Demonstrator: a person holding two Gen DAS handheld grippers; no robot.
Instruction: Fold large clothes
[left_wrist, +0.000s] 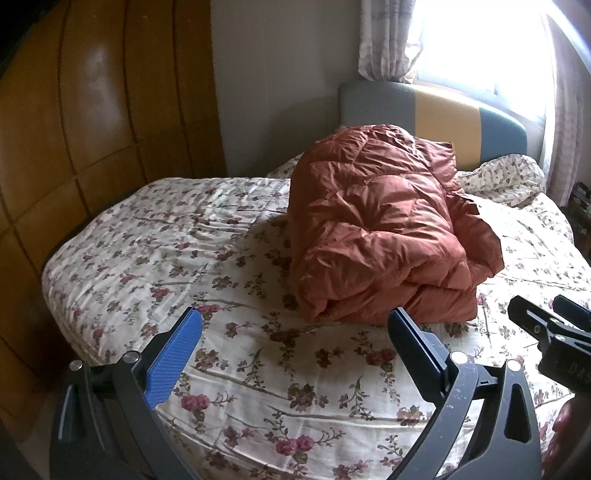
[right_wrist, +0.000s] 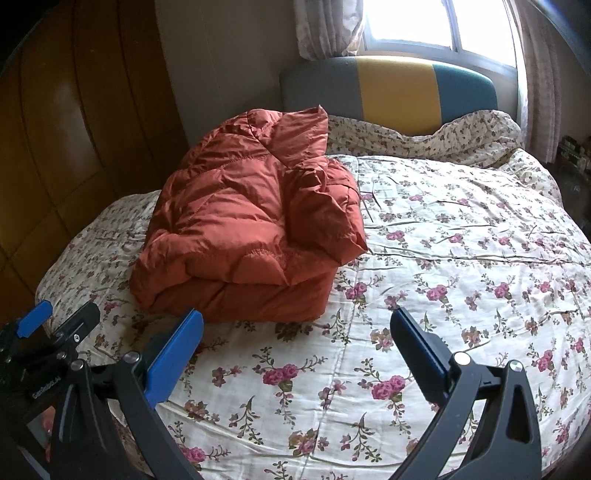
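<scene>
Floral bedsheet (right_wrist: 443, 258) carried the folded rust down jacket (right_wrist: 251, 229) at ten o'clock, so I held left gripper (left_wrist: 295, 332) and right gripper (right_wrist: 295, 332) spread, empty, clear of it.

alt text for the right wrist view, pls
A folded rust-orange puffer jacket lies on a bed covered by a floral sheet. The open right tongs sit in front of it holding nothing, with the left tongs at the lower left edge. Behind are a grey, yellow and teal headboard and a bright window.
</scene>
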